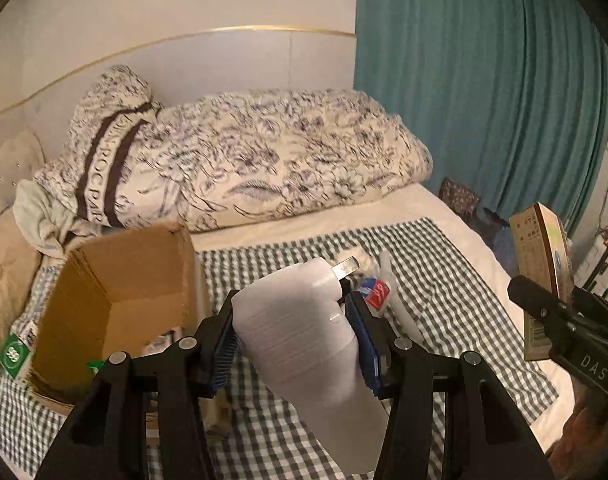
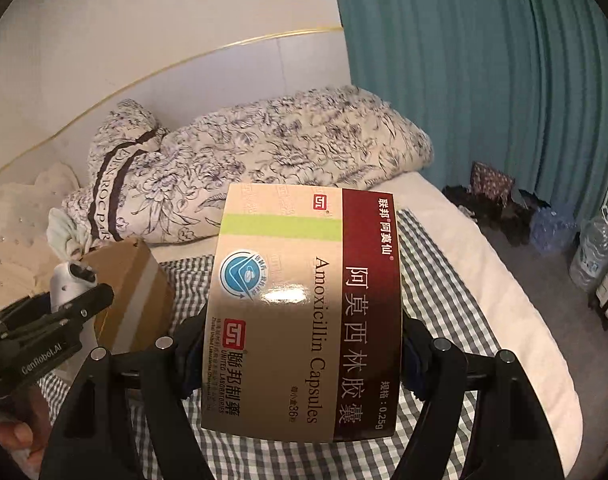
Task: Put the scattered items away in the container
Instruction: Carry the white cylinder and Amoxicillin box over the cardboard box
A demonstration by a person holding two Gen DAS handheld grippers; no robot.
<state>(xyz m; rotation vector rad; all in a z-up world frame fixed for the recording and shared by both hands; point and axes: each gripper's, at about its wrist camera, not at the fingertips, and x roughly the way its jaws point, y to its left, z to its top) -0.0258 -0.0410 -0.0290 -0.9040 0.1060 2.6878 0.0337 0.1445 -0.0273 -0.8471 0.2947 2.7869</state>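
Note:
My left gripper (image 1: pixel 289 320) is shut on a white plastic item (image 1: pixel 299 360) with a metal tab at its top, held above the checked cloth (image 1: pixel 456 280). An open cardboard box (image 1: pixel 115 300) stands to its left on the bed. My right gripper (image 2: pixel 304 344) is shut on a tan and maroon Amoxicillin capsule box (image 2: pixel 304 280), held upright in the air. That medicine box (image 1: pixel 542 264) also shows at the right edge of the left wrist view. The left gripper (image 2: pixel 83 296) appears low on the left of the right wrist view, in front of the cardboard box (image 2: pixel 131 292).
A small red and blue packet in clear wrap (image 1: pixel 378 292) lies on the cloth beyond the white item. A green packet (image 1: pixel 13 354) lies left of the box. A folded floral quilt (image 1: pixel 263 160) fills the back. Teal curtain (image 2: pixel 484 80) and floor clutter (image 2: pixel 504 208) are at the right.

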